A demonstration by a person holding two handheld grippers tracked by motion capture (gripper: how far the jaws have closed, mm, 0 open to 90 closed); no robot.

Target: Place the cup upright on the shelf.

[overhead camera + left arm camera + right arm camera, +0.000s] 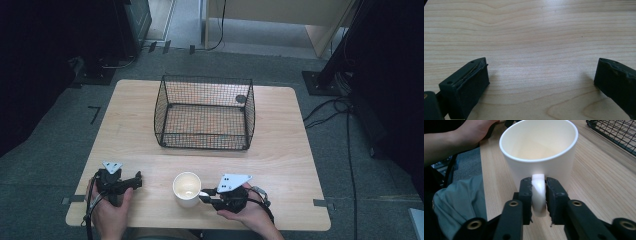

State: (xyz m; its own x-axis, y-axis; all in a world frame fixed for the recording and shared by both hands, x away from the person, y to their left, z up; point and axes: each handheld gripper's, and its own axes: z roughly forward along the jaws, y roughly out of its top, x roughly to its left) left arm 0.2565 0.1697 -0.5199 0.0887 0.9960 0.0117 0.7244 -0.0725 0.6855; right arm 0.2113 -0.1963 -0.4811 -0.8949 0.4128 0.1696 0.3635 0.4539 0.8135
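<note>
While right gripper (539, 195) clamps mug (541, 152) handle | near table (300, 165) edge

Left claw (541, 82) — jaws spread wide, nothing between them, bare wooden table (536, 37) beneath

Even overhead light on the table (280, 150) — dark room edges, soft blur, faint shadows.

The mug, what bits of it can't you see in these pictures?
- Mug base: in the right gripper view the right gripper, clamped on the handle, covers it.
- Handle in the high view: too small, half under that gripper.
- Mug's far side: turned away in the right gripper view.
- Inside bottom: glare blurs it in the high view.
</note>
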